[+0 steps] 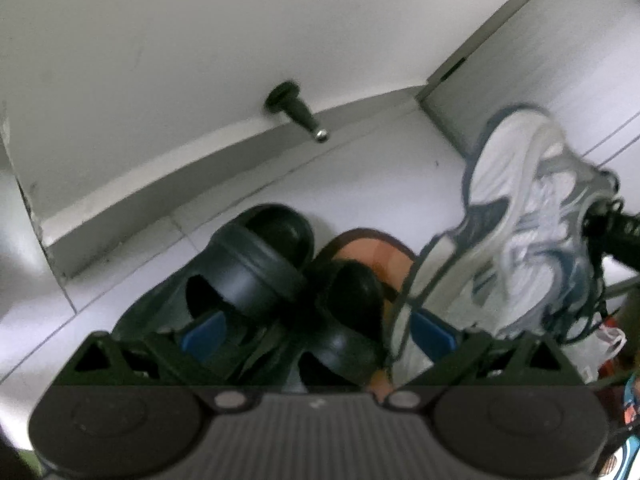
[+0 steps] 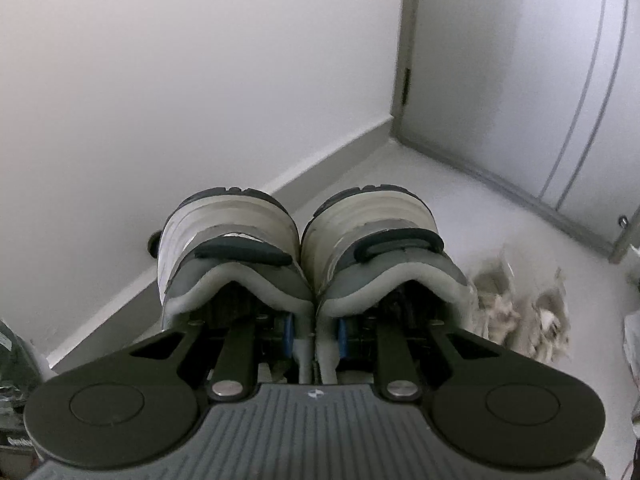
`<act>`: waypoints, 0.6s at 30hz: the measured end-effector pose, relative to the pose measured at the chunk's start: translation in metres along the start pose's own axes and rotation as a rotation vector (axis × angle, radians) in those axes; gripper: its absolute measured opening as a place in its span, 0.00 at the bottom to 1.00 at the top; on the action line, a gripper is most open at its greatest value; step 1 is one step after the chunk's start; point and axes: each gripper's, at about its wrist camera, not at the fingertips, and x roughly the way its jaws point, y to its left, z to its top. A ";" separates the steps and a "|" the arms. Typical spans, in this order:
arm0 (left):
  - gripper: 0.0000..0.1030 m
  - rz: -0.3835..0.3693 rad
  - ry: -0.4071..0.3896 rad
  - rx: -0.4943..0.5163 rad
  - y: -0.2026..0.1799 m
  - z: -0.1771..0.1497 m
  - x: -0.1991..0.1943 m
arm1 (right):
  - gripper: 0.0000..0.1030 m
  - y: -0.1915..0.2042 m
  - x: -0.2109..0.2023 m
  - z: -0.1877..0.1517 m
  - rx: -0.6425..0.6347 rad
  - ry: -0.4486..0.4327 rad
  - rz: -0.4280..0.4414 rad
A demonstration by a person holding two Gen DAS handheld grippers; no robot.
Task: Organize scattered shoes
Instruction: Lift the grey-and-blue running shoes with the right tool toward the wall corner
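Between the right gripper's (image 2: 314,330) closed jaws sit the inner collars of a pair of white and grey sneakers (image 2: 300,248), held together off the floor, heels toward the camera, long axes running to 12 o'clock toward the skirting. Left gripper (image 1: 316,336) stands wide around black slides (image 1: 256,272) stacked on an orange shoe (image 1: 372,252); whether it presses them I cannot tell. Slides point to 11 o'clock. Judging by this, both pairs are gathered but none set down, so placing remains
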 end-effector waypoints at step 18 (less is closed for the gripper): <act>0.97 0.222 -0.023 0.031 0.008 0.003 0.018 | 0.22 -0.061 0.055 0.110 -0.104 -0.169 0.142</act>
